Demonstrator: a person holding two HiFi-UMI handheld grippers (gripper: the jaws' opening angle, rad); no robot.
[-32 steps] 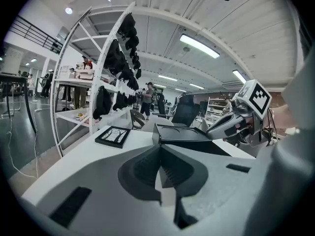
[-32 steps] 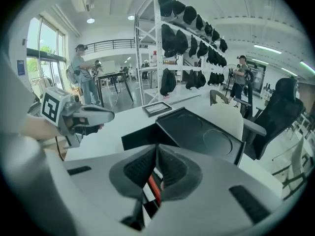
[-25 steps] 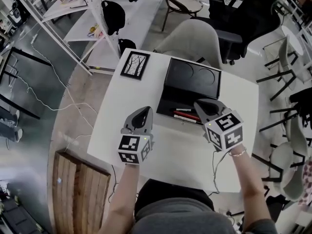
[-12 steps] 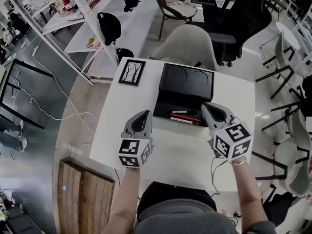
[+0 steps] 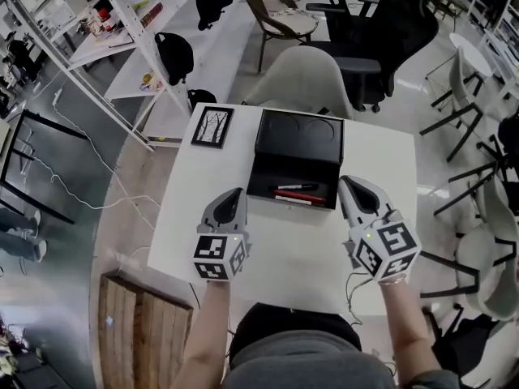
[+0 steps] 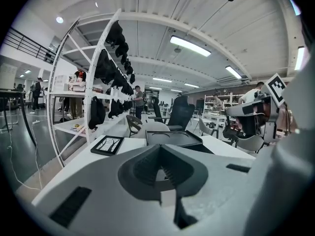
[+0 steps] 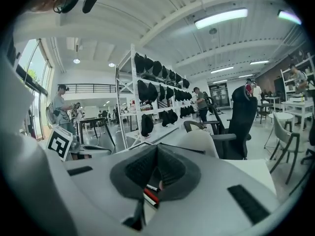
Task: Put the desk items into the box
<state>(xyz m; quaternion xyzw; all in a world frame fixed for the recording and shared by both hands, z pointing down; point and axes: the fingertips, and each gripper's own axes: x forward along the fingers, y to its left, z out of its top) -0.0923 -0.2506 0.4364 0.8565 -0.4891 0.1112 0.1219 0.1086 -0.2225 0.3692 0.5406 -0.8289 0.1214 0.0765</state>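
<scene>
Tongs (image 7: 157, 162) closed, empty, red pen (image 7: 151, 195) beyond

White table (image 5: 302, 254), grey chair (image 5: 304, 78), white shelving (image 5: 159, 49)

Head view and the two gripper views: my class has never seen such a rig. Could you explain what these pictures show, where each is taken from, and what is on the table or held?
There is no robot here: a person holds a pair of tongs in each hand. One picture comes from a camera on the person's head, looking down. The other two come from cameras riding on the tongs, looking along their jaws. The left tongs and right tongs hover over a white table, both shut and empty. On the table are an open black box with pens inside and, to its left, a framed picture.
</scene>
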